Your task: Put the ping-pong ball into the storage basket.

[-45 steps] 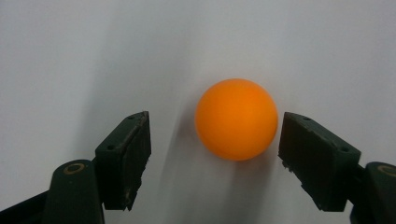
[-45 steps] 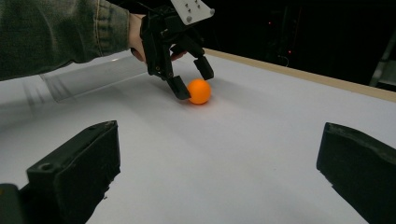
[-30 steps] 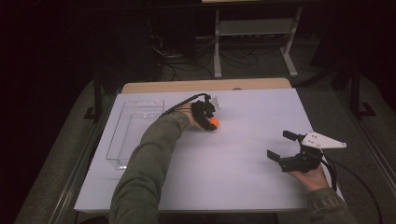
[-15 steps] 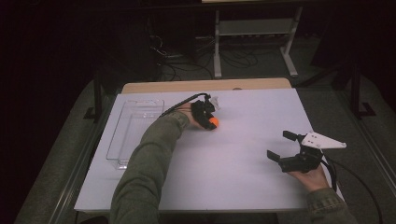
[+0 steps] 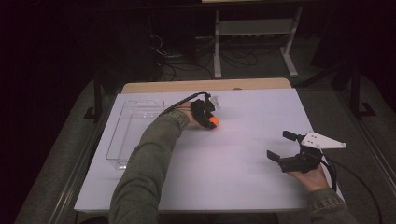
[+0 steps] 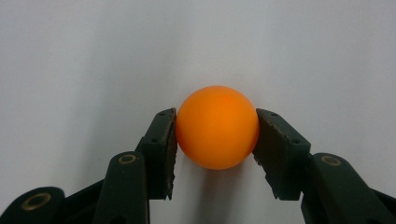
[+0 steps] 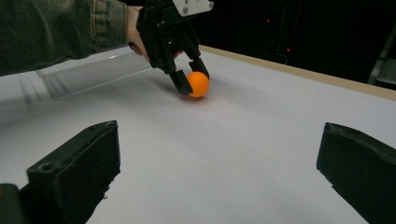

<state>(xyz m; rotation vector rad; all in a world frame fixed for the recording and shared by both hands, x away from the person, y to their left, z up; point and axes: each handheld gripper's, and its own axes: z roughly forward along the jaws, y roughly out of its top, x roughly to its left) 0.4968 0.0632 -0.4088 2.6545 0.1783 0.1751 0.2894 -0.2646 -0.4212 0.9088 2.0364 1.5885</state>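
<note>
A big flat table with a white top (image 5: 243,154) carries everything here. A strip of light brown wood (image 5: 196,86) shows along its far edge. A clear plastic tray with low walls (image 5: 122,140) lies on the left part of the white top (you can see right through it). A small round orange ball (image 5: 213,122) rests on the white top, near the tray.

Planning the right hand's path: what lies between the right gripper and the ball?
Bare white table, as the right gripper view shows; the ball sits clamped in the left gripper.
</note>
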